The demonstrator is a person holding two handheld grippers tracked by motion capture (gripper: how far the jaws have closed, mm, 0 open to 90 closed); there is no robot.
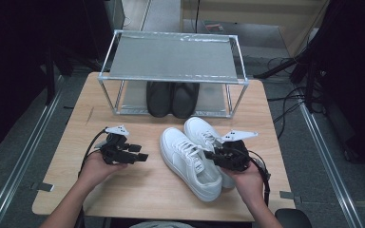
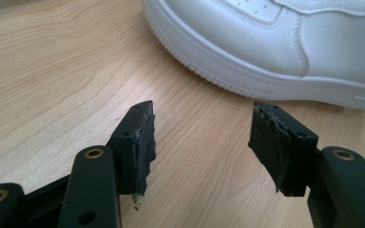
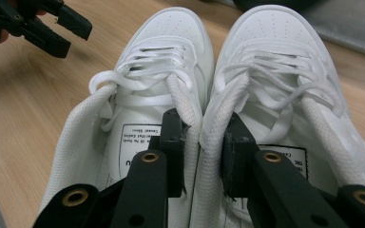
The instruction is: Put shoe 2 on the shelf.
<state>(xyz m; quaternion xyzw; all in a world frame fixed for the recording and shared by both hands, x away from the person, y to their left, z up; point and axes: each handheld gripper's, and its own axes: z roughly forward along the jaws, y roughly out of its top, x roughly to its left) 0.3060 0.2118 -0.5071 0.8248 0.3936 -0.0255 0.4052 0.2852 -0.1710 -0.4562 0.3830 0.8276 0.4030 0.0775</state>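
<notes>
Two black shoes under rack, behind white sneakers.

A: What carries everything here?

B: A light wooden tabletop with a pale grain, small and roughly square.

A: And at its far edge?

B: A low metal-framed rack with a grey shelf on top; a pair of black shoes sits under it.

A: The floor?

B: Grey floor, with metal rails running along both sides and cables trailing at the right. The surroundings are dark.
</notes>
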